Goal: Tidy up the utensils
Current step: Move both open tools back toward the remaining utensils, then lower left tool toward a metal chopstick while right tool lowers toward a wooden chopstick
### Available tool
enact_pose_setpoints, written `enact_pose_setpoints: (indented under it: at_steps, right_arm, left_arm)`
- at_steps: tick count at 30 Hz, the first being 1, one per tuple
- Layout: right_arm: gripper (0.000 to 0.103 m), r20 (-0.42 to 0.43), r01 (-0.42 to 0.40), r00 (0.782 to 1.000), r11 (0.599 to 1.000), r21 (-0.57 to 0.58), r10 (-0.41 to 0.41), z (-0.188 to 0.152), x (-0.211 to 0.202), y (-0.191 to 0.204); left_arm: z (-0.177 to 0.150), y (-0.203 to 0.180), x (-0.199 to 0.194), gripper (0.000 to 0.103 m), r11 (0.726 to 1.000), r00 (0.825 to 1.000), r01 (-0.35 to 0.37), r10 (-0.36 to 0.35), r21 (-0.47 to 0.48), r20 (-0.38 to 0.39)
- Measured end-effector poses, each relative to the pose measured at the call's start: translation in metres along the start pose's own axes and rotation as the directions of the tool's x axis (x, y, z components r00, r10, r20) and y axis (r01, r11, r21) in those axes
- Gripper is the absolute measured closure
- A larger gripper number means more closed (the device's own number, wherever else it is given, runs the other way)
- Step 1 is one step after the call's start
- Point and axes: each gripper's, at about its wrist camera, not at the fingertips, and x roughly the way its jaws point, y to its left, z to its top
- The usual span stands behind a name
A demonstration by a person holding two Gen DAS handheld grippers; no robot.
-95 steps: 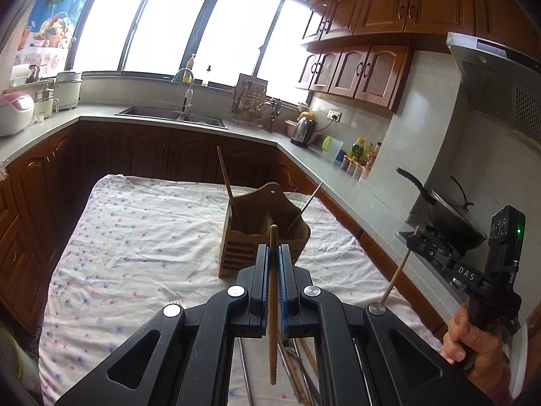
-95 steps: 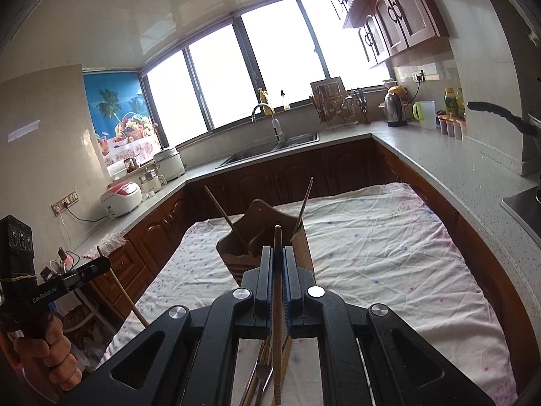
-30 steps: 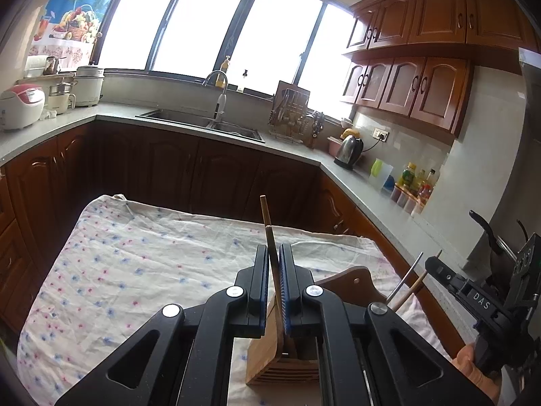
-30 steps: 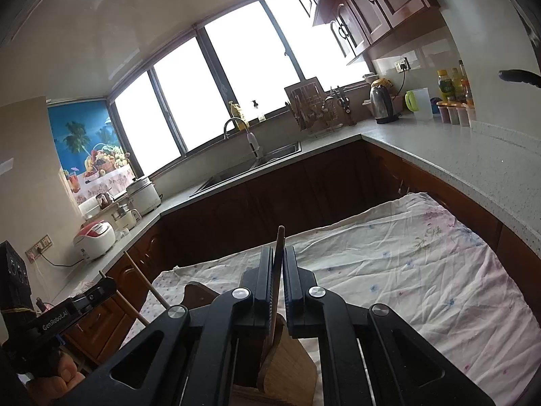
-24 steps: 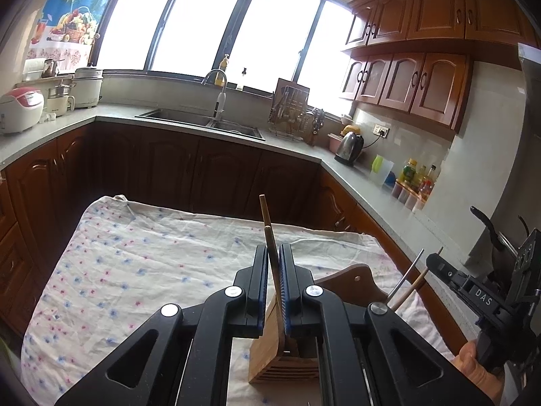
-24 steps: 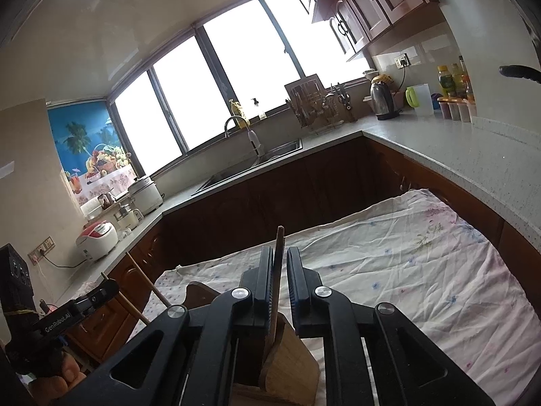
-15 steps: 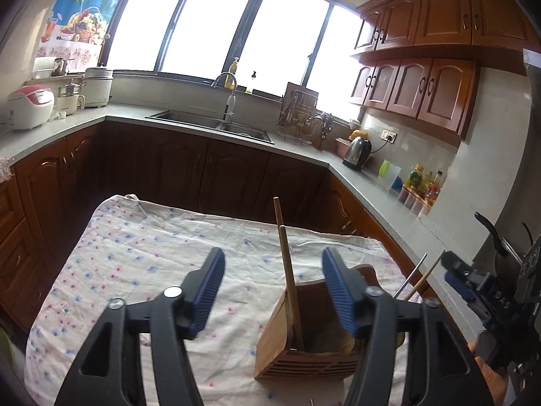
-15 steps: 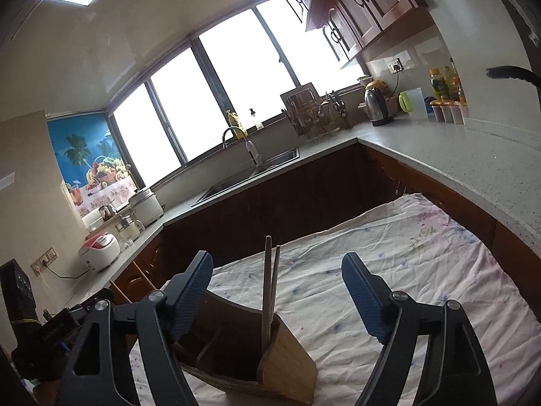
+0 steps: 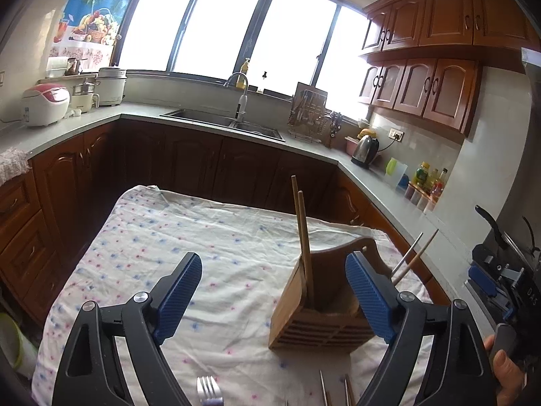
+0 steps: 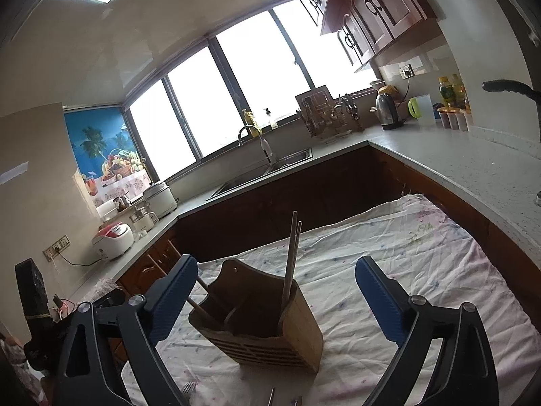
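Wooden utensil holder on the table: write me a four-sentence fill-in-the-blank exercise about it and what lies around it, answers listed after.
1. The wooden utensil holder stands on a flowered ____.
2. Two wooden chopsticks stand in the holder's ____ compartment, seen from the left wrist.
3. Near the bottom edge of the left wrist view, a metal ____ lies on the cloth.
4. The pads of the left hand-held gripper are coloured ____.

Missing words: cloth; left; fork; blue
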Motion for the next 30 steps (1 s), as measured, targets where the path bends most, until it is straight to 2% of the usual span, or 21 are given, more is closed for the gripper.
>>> enact_pose_setpoints:
  at_steps: [16, 30]
  right_arm:
    - [0.006, 0.006, -0.012, 1.0, 1.0, 0.007, 0.012, -0.026, -0.069, 0.002]
    - [0.006, -0.054, 0.068, 0.996, 0.998, 0.016, -0.067, -0.076, -0.116, -0.021]
  left_arm:
    - [-0.024, 0.011, -0.073, 0.01, 1.0, 1.0, 0.011, -0.012, -0.017, -0.017]
    - [-0.064, 0.009, -0.115, 0.009, 0.999, 0.994, 0.028, -0.03, -0.023, -0.108]
